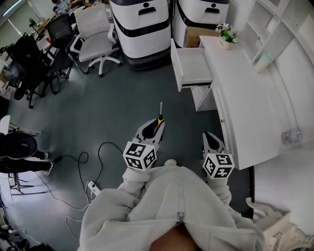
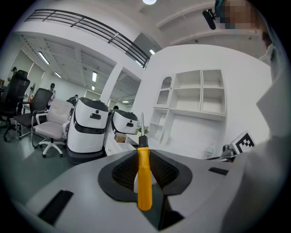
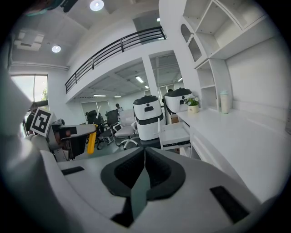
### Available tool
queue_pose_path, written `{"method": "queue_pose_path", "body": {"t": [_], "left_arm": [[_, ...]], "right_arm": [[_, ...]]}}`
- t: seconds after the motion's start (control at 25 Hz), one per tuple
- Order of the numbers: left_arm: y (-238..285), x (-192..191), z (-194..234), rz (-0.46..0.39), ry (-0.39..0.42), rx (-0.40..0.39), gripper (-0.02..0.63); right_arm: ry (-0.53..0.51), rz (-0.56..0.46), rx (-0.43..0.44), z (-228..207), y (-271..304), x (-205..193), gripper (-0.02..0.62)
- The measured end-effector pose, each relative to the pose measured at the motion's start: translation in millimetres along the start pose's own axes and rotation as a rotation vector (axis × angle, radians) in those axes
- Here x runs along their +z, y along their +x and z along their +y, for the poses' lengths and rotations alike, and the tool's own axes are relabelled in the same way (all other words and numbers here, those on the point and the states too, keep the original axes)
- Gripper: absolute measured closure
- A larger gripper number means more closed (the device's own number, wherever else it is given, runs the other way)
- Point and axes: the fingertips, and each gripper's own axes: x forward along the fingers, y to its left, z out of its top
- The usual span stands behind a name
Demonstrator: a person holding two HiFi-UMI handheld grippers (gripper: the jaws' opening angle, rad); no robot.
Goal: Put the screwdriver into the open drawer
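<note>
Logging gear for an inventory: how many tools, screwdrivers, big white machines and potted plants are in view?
Tools: 2, left tool and right tool
Screwdriver: 1
White machines: 2
Potted plant: 1
Total: 6

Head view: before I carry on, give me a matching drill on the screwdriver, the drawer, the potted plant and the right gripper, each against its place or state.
Things:
1. screwdriver
2. drawer
3. potted plant
4. right gripper

Places or states:
A. stands on the white desk, at its far end
B. jaws together, nothing between them
C. pulled out of the desk front, open
D. clamped in the left gripper, shaft pointing ahead

Pairs: 1-D, 2-C, 3-A, 4-B.
</note>
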Motion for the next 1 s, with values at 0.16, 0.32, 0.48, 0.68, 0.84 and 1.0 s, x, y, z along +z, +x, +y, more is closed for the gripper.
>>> {"method": "queue_pose_path", "body": {"t": [0.16, 0.32, 0.48, 0.68, 0.84, 1.0], "left_arm": [[8.2, 2.8, 10.7, 0.006, -0.004, -0.006, 0.518], [13.5, -4.4, 11.3, 0.029, -0.016, -0.022, 0.518], [10.0, -7.3, 14.6, 0.033, -0.033, -0.014, 0.518], [4.9, -15.0, 19.9, 0.05, -0.056, -0.007, 0.518], [9.7, -20.4, 19.3, 0.055, -0.065, -0.011, 0.518], [17.8, -21.8, 21.2, 0.063, -0.067, -0.013, 0.518]], "right_arm": [[-0.004, 0.004, 0.002, 5.7, 11.4, 4.2, 0.561], [0.006, 0.032, -0.015, 2.3, 15.0, -1.6, 0.561], [-0.009, 0.044, -0.012, 5.6, 16.6, -0.7, 0.561], [-0.012, 0.061, -0.008, 12.5, 19.9, -4.9, 0.561], [-0.006, 0.077, -0.009, 9.3, 21.1, -12.7, 0.561], [-0.001, 0.084, -0.012, 3.6, 26.9, -13.4, 0.561]]}}
